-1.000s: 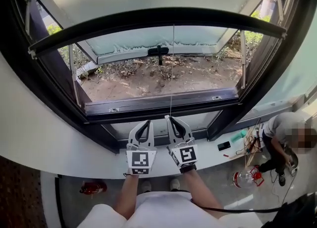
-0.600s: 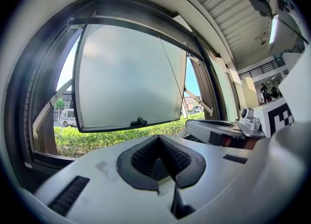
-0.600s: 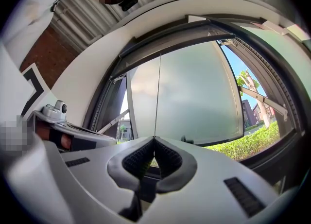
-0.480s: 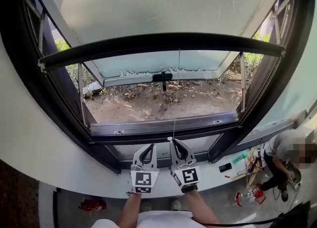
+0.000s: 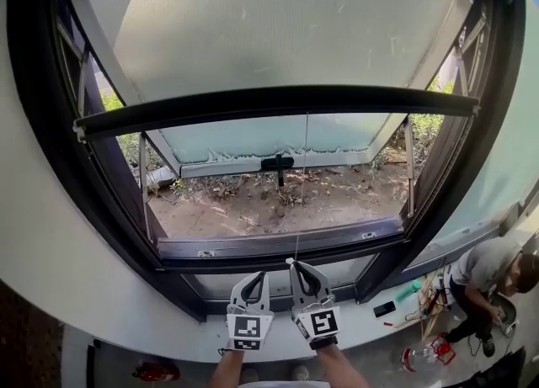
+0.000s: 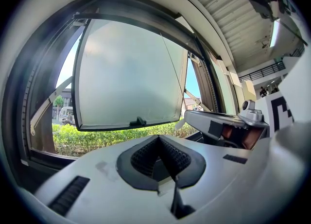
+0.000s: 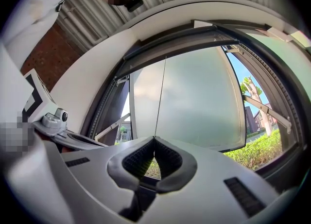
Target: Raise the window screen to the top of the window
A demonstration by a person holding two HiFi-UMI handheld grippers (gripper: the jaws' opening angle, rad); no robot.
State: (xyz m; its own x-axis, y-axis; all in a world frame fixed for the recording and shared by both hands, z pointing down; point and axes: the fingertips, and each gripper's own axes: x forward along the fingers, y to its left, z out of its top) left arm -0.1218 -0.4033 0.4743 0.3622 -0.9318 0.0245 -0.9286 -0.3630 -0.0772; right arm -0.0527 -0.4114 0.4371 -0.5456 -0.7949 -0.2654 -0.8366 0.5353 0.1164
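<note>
The right gripper (image 7: 154,138) is clamped on the thin pull cord (image 7: 161,92); the left gripper (image 6: 158,138) is closed, empty. The cord seemingly sits at the very tips, so a slip would let the screen bar (image 5: 269,102) run uncontrolled.

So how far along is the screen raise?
Partway. Done: the screen's bottom bar sits roughly mid-window, with the opening below it uncovered. In hand: the right tongs are shut on the thin pull cord running up to that bar; the left tongs are shut and empty beside them. Left: mesh spans the upper half, so the bar must travel to the frame's top.
</note>
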